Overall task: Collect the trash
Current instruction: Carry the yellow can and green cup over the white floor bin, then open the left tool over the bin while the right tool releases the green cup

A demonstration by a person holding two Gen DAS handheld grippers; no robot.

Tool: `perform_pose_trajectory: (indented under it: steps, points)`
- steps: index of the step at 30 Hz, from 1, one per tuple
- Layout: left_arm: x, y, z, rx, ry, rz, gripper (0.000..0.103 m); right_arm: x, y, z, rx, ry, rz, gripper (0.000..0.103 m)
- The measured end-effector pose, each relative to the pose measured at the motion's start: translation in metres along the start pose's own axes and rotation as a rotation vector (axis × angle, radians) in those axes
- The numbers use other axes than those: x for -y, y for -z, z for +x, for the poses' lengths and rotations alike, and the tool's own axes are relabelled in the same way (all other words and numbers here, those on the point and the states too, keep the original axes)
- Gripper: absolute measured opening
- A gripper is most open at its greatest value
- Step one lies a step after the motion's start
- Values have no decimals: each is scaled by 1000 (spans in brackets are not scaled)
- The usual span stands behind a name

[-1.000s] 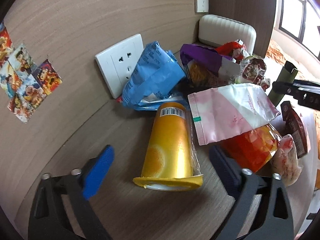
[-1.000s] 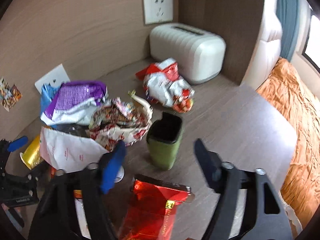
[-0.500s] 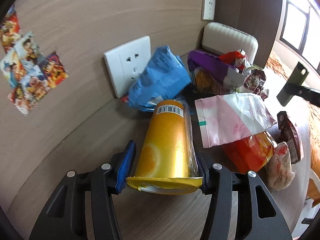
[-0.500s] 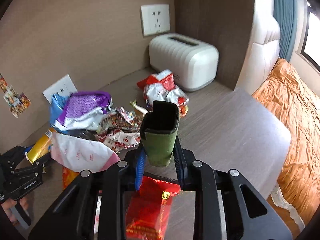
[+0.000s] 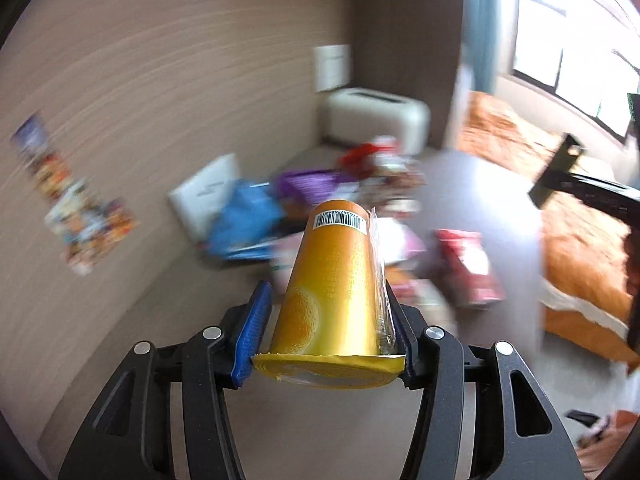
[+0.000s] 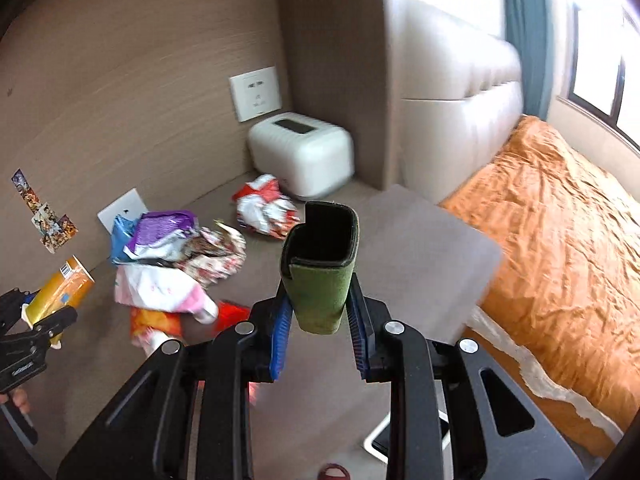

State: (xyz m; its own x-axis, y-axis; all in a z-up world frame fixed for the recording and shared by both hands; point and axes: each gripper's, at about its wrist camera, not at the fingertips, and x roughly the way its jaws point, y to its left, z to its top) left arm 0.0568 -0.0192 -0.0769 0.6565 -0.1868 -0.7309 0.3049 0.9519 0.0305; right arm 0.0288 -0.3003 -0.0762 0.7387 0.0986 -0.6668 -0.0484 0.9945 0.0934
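1. I saw the orange cup (image 5: 332, 280) as glossy printed card or plastic, with a strip of clear crinkled film down one side.
2. The green sleeve (image 6: 320, 280) looked like matt, fuzzy felt with a black lining.
3. My gripper pads (image 6: 280, 336) were ribbed blue plastic or rubber on matt black plastic arms with shiny metal screws.
4. The wrappers (image 6: 188, 248) looked like shiny crumpled foil and plastic.
5. The wall (image 6: 140, 80) and tabletop (image 6: 416, 256) showed matt wood grain.
6. The white box (image 6: 304, 152) was smooth plastic.
7. The bedspread (image 6: 560, 240) was wrinkled orange cloth.

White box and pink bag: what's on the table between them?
In the right wrist view, crumpled snack wrappers lie between the white box and the pink bag.
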Motion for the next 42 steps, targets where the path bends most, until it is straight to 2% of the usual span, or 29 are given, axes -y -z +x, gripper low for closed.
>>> perform_pose_trajectory:
  steps: [5,10,13,17,21,24,28,34,39,40,41,42]
  points:
    - [77,-5,7,-30,215,132,53,41,29,-22,-7,76,44,28]
    - [165,14,27,-88,375,326,53,91,68,-30,-59,157,157,28]
    - [217,33,53,-167,445,433,53,118,94,-25,-96,197,216,28]
    - [274,70,88,-262,524,446,53,156,143,2,-168,232,302,28]
    - [320,109,153,-355,519,403,53,191,192,49,-247,232,395,28]
    - [350,139,207,-412,484,393,53,215,228,94,-307,246,424,28]
    - [384,190,277,-432,452,458,53,243,283,163,-381,240,459,28]
    - [409,254,375,-524,449,456,53,270,368,259,-475,220,525,28]
    - [420,298,433,-586,438,440,53,275,420,306,-542,218,509,28]
    - [421,304,441,-601,433,438,56,276,428,312,-554,220,504,28]
    - [424,307,452,-615,432,437,64,277,438,317,-571,215,501,44]
    - [421,310,461,-634,426,434,92,278,444,320,-586,222,496,81]
